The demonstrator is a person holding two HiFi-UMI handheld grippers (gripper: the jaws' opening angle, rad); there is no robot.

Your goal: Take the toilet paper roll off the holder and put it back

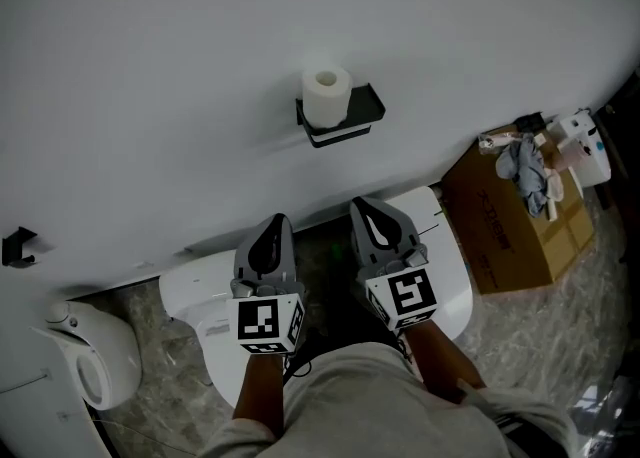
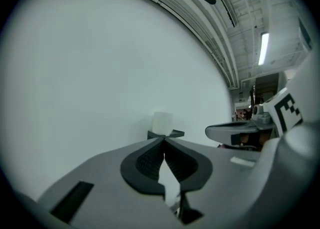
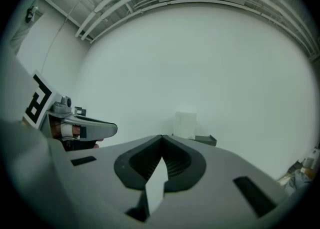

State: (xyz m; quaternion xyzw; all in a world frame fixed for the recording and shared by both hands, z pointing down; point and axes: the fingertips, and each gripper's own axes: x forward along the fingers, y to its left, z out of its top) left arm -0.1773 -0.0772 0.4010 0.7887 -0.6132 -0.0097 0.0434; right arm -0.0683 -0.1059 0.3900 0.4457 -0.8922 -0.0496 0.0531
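A white toilet paper roll (image 1: 327,96) stands upright on a black shelf-like holder (image 1: 350,122) fixed to the white wall. Both grippers hover side by side well short of it, pointing at the wall. My left gripper (image 1: 277,222) is shut with nothing between its jaws, and so is my right gripper (image 1: 359,207). In the left gripper view the roll (image 2: 162,123) and holder (image 2: 173,134) sit just beyond the closed left gripper (image 2: 164,141). In the right gripper view the roll (image 3: 184,124) and holder (image 3: 205,140) lie slightly right of the closed right gripper (image 3: 162,137).
A white toilet (image 1: 195,291) sits below the grippers against the wall. To the right is a brown cardboard box (image 1: 515,231) with cloths and a white bottle (image 1: 582,143) on top. A white rounded bin (image 1: 85,356) stands at the left, with a black hook (image 1: 18,246) above it.
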